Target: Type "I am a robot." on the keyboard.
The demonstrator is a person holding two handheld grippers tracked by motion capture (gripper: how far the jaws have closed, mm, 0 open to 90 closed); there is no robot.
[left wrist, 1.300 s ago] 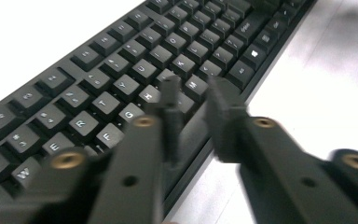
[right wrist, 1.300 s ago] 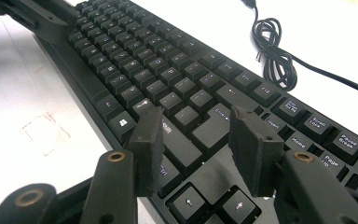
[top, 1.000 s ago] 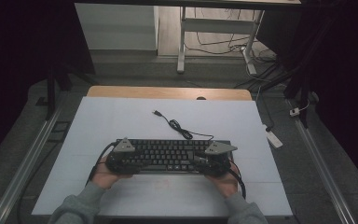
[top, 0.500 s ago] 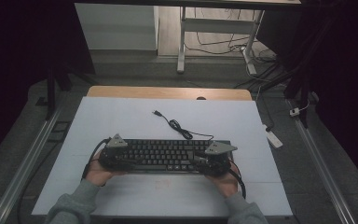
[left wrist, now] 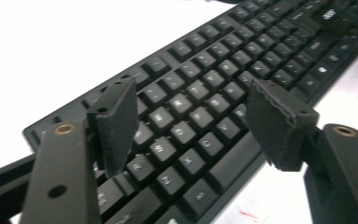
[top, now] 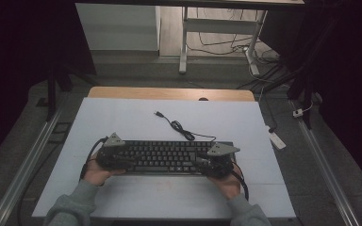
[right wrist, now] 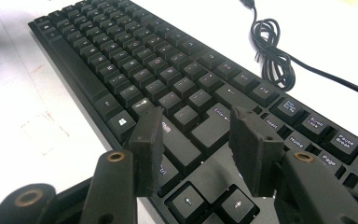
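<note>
Keyboard [top: 165, 157] lies flat on the white table [top: 122, 122], near your edge, its cable [top: 181, 129] coiled just behind it. Your left gripper [top: 115, 157] sits over the left end, jaws apart above the letter keys, pads [left wrist: 116, 121] clear of them, gripping nothing. Your right gripper [top: 214, 162] hovers at the right end over the enter and arrow keys, jaws also spread, nothing clamped. Risk: close either one here and the pads will mash keys or pop a cap instead of catching the edge; lifting by one end would tilt the board and drag the cable. Whether the right pads [right wrist: 147, 149] brush the keys is hard to say from this angle. Against the earlier frame, your left gripper has shifted a little at the board's left end and its jaws have just been opening, then easing in, with no thing between them; right gripper and keyboard sit as before
</note>
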